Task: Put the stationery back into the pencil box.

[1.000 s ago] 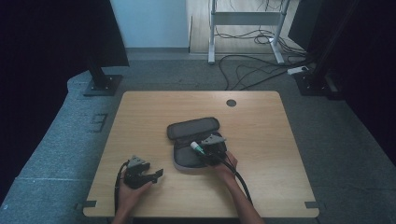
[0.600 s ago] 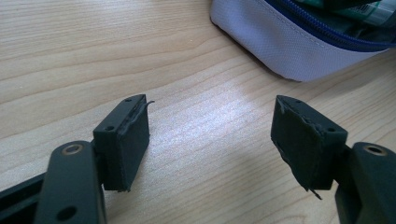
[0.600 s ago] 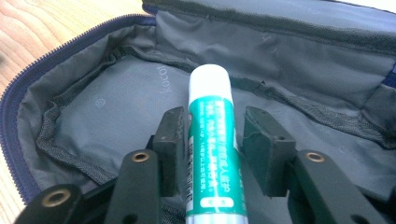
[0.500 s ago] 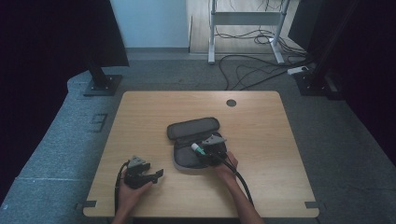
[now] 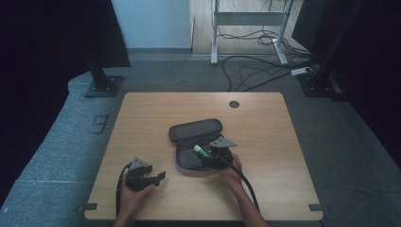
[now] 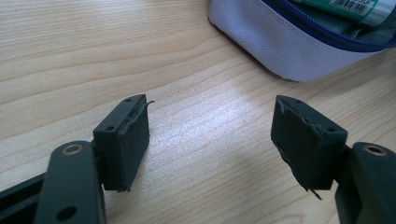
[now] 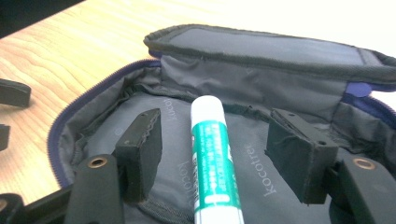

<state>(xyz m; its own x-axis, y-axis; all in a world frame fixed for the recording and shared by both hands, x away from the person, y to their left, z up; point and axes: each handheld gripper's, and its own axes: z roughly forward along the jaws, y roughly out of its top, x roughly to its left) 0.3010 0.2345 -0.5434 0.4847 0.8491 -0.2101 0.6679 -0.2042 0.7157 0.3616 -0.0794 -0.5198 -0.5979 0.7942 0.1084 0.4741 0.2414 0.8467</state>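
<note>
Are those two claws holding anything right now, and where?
Nothing held. The left gripper is open over bare table; the right gripper is open either side of the glue stick, not touching.

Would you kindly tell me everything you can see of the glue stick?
The glue stick is a slim cylinder with a white cap and a green label bearing white print; the left gripper view shows a barcode on it. It looks like plastic. It lies on its side inside the open pencil case, resting on the grey lining, cap pointing toward the raised lid. The right tongs straddle it with jaws open, neither pad touching it. In the high view it sits just ahead of those tongs.
</note>
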